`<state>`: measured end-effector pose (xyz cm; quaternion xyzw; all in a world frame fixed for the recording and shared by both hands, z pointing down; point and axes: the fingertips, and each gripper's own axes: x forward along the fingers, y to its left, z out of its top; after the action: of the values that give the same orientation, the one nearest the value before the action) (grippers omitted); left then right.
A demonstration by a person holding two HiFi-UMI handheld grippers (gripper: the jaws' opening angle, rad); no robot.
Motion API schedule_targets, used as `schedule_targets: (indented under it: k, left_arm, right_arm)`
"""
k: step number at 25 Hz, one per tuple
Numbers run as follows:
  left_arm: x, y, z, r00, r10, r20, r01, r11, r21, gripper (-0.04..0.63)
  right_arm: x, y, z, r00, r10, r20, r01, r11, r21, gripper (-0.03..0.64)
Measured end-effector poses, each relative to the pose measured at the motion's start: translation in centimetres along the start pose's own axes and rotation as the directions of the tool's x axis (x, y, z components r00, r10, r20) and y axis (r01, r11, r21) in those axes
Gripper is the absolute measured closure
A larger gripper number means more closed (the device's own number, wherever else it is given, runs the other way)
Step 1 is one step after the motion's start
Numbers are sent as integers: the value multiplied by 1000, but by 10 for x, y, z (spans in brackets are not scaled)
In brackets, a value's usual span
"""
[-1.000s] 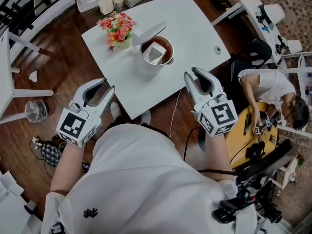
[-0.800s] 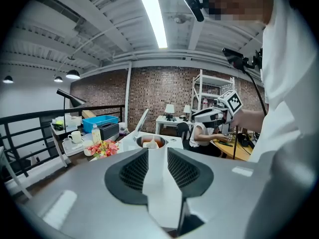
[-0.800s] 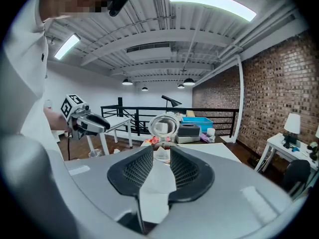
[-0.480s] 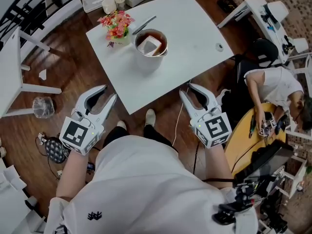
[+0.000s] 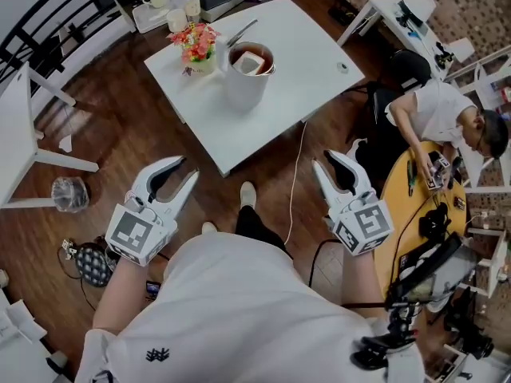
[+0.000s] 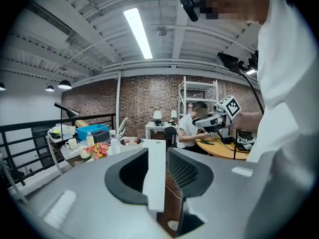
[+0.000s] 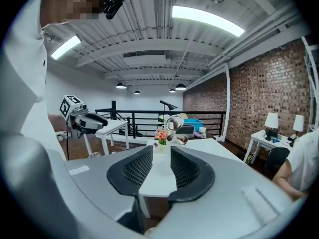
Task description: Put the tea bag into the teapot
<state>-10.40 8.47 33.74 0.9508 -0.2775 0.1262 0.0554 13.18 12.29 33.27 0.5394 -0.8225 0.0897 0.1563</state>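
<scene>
Starting nearest the body: the left hand-held gripper (image 5: 182, 174) hangs over the wooden floor (image 5: 120, 134) with its jaws spread and nothing between them. The right hand-held gripper (image 5: 334, 163) likewise has its jaws apart and carries nothing.

A second ago both sat close to the near edge of the bench (image 5: 307, 50). Now they are well clear of it, and the bench sits farther off, so the wearer appears to have stepped back.

Farther out, the teapot (image 5: 247, 82) stands on the bench just beside the flowers (image 5: 198, 40), its lid tipped open. The tea bag (image 5: 251, 62) lies inside it as a pale block in dark liquid. Neither tool touches pot or bag.

Judgement: the bag is in the pot, so the placing looks complete and the retreat reads as closing out.

Beyond the bench, a seated person (image 5: 435, 114) works at another table.
</scene>
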Motion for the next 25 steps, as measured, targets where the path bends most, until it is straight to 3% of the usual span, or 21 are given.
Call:
schedule_targets:
  k: [5, 10, 25]
  left_arm:
    - [-47, -7, -35, 1000, -14, -10, 14, 1000, -14, 500]
    - [-72, -15, -39, 999, -27, 28, 27, 1000, -9, 500]
    - [-97, -23, -41, 999, -27, 44, 27, 1000, 1, 500]
  right_arm:
    - [-38, 50, 6, 999, -42, 24, 43, 999, -25, 512]
    - [-62, 77, 6, 996, -74, 49, 74, 997, -10, 514]
    - [-76, 109, 11, 994, -88, 63, 92, 994, -60, 515]
